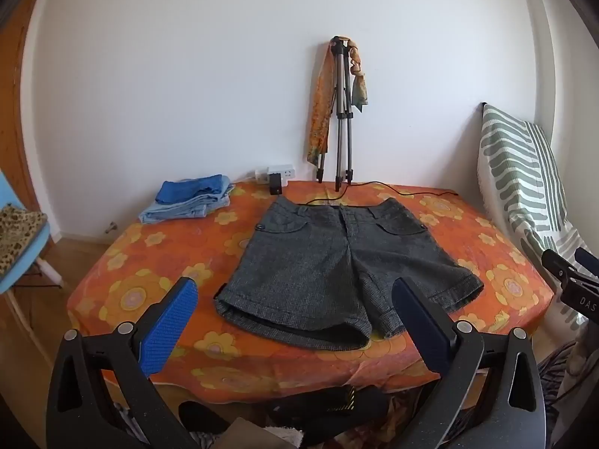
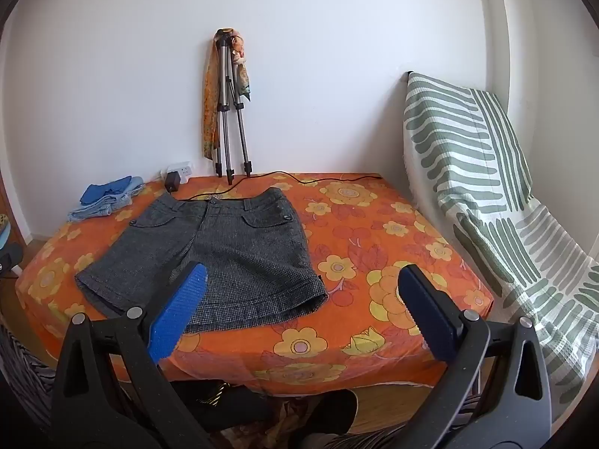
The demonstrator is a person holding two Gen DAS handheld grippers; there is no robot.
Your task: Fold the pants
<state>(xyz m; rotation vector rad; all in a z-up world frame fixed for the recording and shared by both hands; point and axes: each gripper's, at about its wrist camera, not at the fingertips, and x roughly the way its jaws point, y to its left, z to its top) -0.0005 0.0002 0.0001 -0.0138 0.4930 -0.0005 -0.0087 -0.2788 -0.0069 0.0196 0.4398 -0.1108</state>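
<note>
A blue chair [image 1: 20, 258] with a leopard-print cushion [image 1: 17, 232] stood at the far left, beside the table [image 1: 123, 280] draped in an orange floral cloth. On the table's far left corner lay a stack of folded blue garments [image 1: 191, 198], with a white power strip [image 1: 275, 174] and a black adapter [image 1: 275, 184] just beyond them against the wall.

The left gripper [image 1: 295, 318] hovered over the near table edge, its blue-padded jaws spread wide and holding nothing. Between and beyond its fingers lay the dark grey tweed shorts [image 1: 337, 265], spread flat and unfolded at the middle of the table, waistband toward the wall and both leg hems toward the camera. A black cable [image 1: 393, 187] ran along the cloth behind the waistband.

A folded tripod [image 1: 342, 112] leaned against the white wall behind the shorts, an orange patterned scarf [image 1: 320, 112] draped from its head.

The right gripper [image 2: 303, 314] was likewise held near the front edge, jaws wide apart and empty; its left pad overlapped the view of the shorts [image 2: 224, 254], though contact could not be judged, and its right pad hung over bare cloth. At the far right, a green-and-white striped textile [image 2: 468, 172] was draped over something leaning against the wall beside the table.
</note>
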